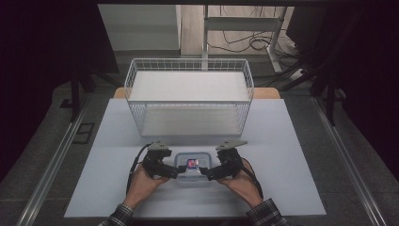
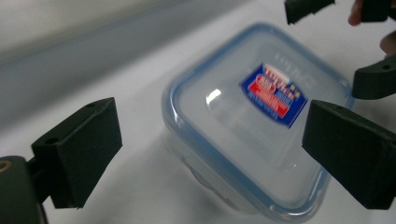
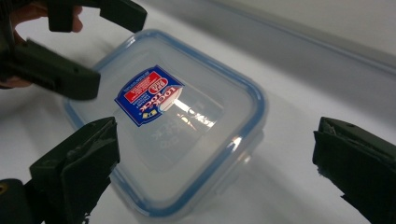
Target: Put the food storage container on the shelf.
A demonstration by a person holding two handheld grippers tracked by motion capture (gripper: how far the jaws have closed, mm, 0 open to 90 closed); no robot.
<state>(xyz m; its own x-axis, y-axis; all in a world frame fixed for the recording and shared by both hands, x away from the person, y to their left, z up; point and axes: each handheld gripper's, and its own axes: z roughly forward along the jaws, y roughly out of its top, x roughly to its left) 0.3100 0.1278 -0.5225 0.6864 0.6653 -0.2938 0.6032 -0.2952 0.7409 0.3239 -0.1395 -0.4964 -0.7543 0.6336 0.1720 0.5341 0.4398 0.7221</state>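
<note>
A small clear plastic container with a blue-rimmed lid and a red-and-blue label stands on the white table near the front. My left gripper sits at its left side, my right gripper at its right side. In the left gripper view the container lies beyond my open left gripper, whose jaws stand wide apart. The right gripper view has the container between and beyond the spread jaws of my open right gripper. Neither gripper holds anything.
A white wire basket with a white board inside stands behind the container at the back of the table. Metal rails run along both sides of the table. Desk legs and cables lie on the floor behind.
</note>
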